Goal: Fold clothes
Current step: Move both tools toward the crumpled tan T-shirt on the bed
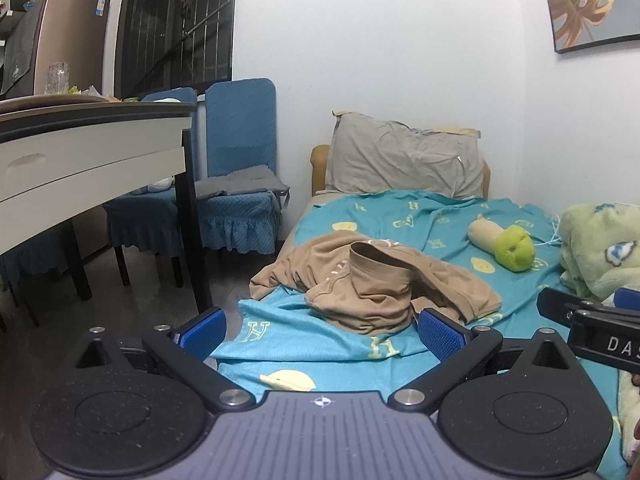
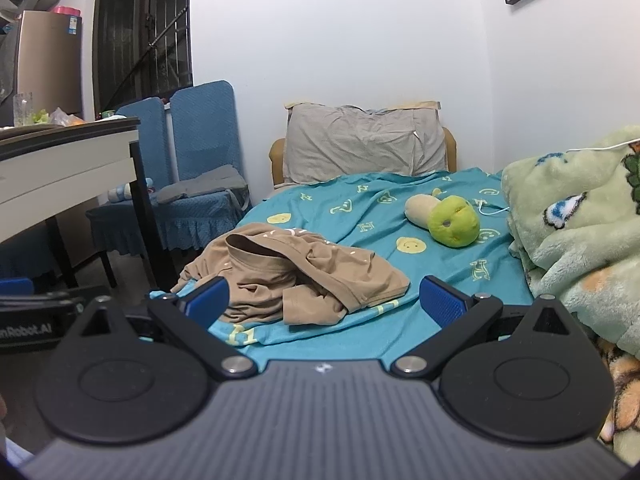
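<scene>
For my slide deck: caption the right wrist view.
Open right gripper faces a crumpled tan garment on the teal bedsheet, plush toy beyond.

shirt (image 1: 372, 284) on bed (image 1: 320, 344) – pillow (image 1: 404, 158) behind, chairs (image 1: 236, 184) left

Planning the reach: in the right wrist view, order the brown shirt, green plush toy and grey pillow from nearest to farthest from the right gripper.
From the right gripper:
1. Brown shirt, crumpled just ahead, slightly left.
2. Green plush toy, mid-bed, to the right.
3. Grey pillow, upright at the bed's head by the wall.
</scene>
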Demonstrator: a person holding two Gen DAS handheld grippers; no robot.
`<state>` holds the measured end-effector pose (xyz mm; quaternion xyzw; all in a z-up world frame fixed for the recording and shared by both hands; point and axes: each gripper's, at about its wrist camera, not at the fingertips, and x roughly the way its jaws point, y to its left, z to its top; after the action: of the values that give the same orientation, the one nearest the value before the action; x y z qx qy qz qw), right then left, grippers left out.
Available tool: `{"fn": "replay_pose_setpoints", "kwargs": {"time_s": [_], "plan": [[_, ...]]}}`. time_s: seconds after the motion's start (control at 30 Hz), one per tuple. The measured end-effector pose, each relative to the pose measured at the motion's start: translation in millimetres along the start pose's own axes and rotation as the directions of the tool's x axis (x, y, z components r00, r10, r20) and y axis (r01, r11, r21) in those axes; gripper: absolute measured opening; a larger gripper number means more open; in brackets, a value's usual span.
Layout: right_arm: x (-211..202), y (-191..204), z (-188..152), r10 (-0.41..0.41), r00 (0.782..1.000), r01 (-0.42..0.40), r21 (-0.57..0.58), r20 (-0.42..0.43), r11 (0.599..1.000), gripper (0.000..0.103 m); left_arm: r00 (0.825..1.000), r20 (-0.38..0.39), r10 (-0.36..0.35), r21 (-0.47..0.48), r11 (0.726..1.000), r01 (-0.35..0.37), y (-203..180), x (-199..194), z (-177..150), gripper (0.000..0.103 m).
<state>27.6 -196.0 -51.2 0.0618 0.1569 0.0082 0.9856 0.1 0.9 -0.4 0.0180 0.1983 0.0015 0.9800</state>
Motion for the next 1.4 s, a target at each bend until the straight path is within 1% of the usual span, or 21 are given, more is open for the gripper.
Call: {"fn": "replay_pose_setpoints", "kwargs": {"time_s": [0.13,0.2,0.27,0.33,0.5,0.53,0.6,0.67,0.7,0.73,0.83,0.87,0.97,1.07,1.13,1.2,1.33,1.4], "plan": [[8.3,-0.5,4.3,0.021,0.999,-0.021,0.000,-0.033,1.000,0.103,1.000,-0.005,-0.004,0.000,1.000,0.004,1.1,0.4,-0.5,0.103],[0.6,4.0,2.8,0.013,1.000,-0.013,-0.016,0.013,1.000,0.103,1.000,-0.007,-0.006,0.000,1.000,0.006,1.9,0.5,-0.7,0.103],[-0.2,4.0,2.1,0.008,1.000,-0.008,-0.019,0.022,1.000,0.103,1.000,-0.005,-0.008,-0.006,1.000,0.008,4.0,1.9,-1.7,0.103],[-0.2,1.4,1.9,-0.018,0.999,0.018,0.001,0.026,1.000,0.103,1.000,-0.006,-0.002,0.004,1.000,0.002,-0.3,7.0,-3.3,0.103],[4.7,-5.4,1.0,-0.033,0.999,0.034,0.035,-0.012,0.999,0.103,1.000,0.007,-0.004,0.009,1.000,0.004,-2.2,4.4,-3.7,0.103],[4.2,-7.5,0.5,-0.015,1.000,0.015,0.051,-0.013,0.999,0.103,1.000,0.010,-0.006,0.006,1.000,0.006,-2.2,3.3,-3.4,0.103],[2.5,-8.8,-1.8,-0.012,1.000,0.012,0.062,-0.006,0.998,0.103,1.000,0.016,-0.010,0.003,1.000,0.010,-1.1,1.2,-2.5,0.103],[3.1,-6.2,-1.6,-0.015,1.000,0.015,0.049,0.001,0.999,0.096,1.000,0.016,-0.010,0.003,1.000,0.010,-0.9,1.2,-2.1,0.103],[4.4,-5.1,-1.7,-0.017,1.000,0.017,0.042,-0.003,0.999,0.084,1.000,0.014,-0.010,0.002,1.000,0.010,-0.6,1.3,-1.9,0.103],[5.5,-4.8,-2.0,-0.019,1.000,0.019,0.041,-0.008,0.999,0.067,1.000,0.009,-0.010,0.001,1.000,0.010,-0.6,2.3,-1.7,0.103],[5.9,-5.1,-2.6,-0.015,1.000,0.015,0.049,-0.005,0.999,0.054,1.000,-0.002,-0.012,0.001,1.000,0.012,-1.0,4.3,-2.0,0.103],[5.6,-5.4,-2.7,-0.012,1.000,0.012,0.055,0.000,0.998,0.052,1.000,-0.004,-0.013,0.003,1.000,0.013,-1.1,4.9,-2.1,0.103],[5.2,-6.0,-3.1,-0.012,1.000,0.012,0.069,0.011,0.998,0.051,1.000,-0.009,-0.017,0.009,1.000,0.017,-1.7,6.4,-2.3,0.103],[6.1,-7.2,-3.6,-0.030,1.000,0.029,0.093,0.011,0.995,0.051,1.000,-0.018,-0.019,0.011,1.000,0.020,-1.6,7.2,-3.1,0.103],[6.2,-7.2,-4.4,-0.027,1.000,0.026,0.099,0.004,0.995,0.051,0.999,-0.024,-0.021,0.009,1.000,0.021,-1.3,7.8,-3.2,0.103],[6.1,-5.0,-5.1,-0.037,0.999,0.038,0.088,-0.004,0.995,0.051,0.999,-0.029,-0.024,0.008,1.000,0.025,-1.3,8.6,-3.4,0.103],[11.1,-4.4,-5.3,-0.020,0.998,0.026,0.108,-0.054,0.994,0.051,0.998,-0.056,-0.022,0.023,0.999,0.024,-3.0,13.6,-4.7,0.103],[12.4,-2.2,-6.2,-0.024,0.998,0.031,0.102,-0.063,0.994,0.051,0.997,-0.077,-0.022,0.025,0.999,0.024,-3.3,17.4,-6.1,0.103]]}}
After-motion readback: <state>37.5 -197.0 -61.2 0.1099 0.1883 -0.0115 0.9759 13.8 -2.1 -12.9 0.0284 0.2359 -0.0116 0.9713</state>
